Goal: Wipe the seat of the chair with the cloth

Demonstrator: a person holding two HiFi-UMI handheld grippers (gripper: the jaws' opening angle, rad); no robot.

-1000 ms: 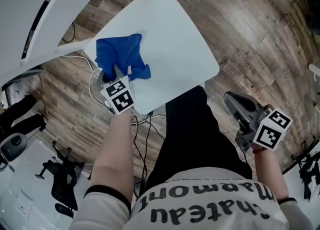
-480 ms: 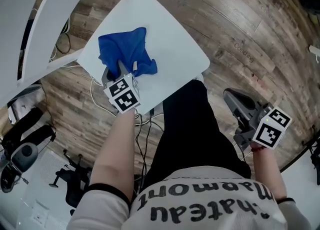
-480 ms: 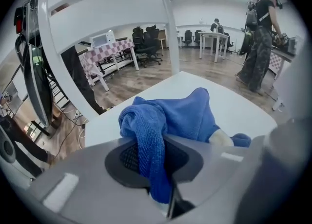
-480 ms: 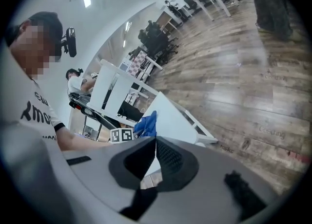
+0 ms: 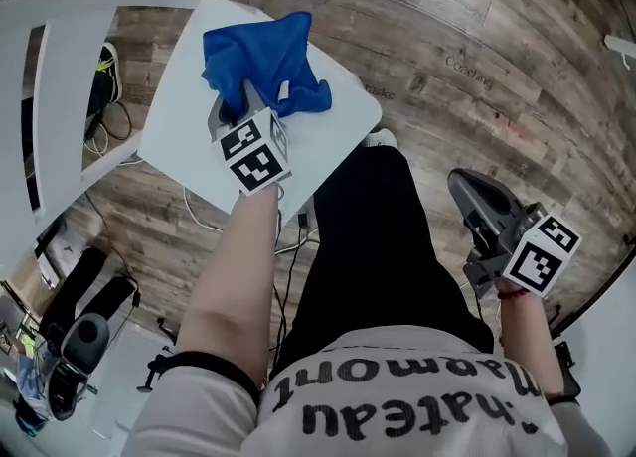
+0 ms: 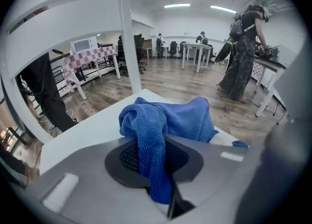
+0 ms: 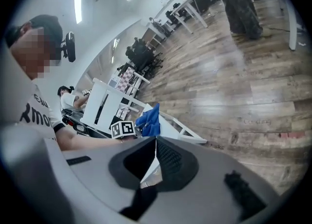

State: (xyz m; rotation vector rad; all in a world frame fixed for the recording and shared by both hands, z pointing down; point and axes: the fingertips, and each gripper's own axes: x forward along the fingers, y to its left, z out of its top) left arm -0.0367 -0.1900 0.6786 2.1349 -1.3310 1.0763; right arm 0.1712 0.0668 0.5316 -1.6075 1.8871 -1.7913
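A blue cloth [image 5: 262, 66] lies bunched on the white chair seat [image 5: 184, 107] near its far right edge. My left gripper [image 5: 235, 117] is shut on the blue cloth, a fold of which hangs between its jaws [image 6: 151, 162]. In the left gripper view the rest of the cloth [image 6: 187, 121] spreads over the seat [image 6: 87, 130] ahead. My right gripper [image 5: 475, 209] hangs away from the chair at the person's right side, over the wooden floor; its jaws are closed with nothing in them. In the right gripper view the cloth [image 7: 150, 117] and the chair seat [image 7: 165, 126] show far off.
The white chair back [image 5: 60, 48] curves at the upper left. Cables [image 5: 288, 236] lie on the wooden floor under the seat. A dark office chair base [image 5: 75, 326] stands at the lower left. Desks and people [image 6: 241, 47] stand farther off.
My left gripper has pushed the cloth away from me across the seat toward its far edge. The head view has shifted. The right gripper has stayed in place.
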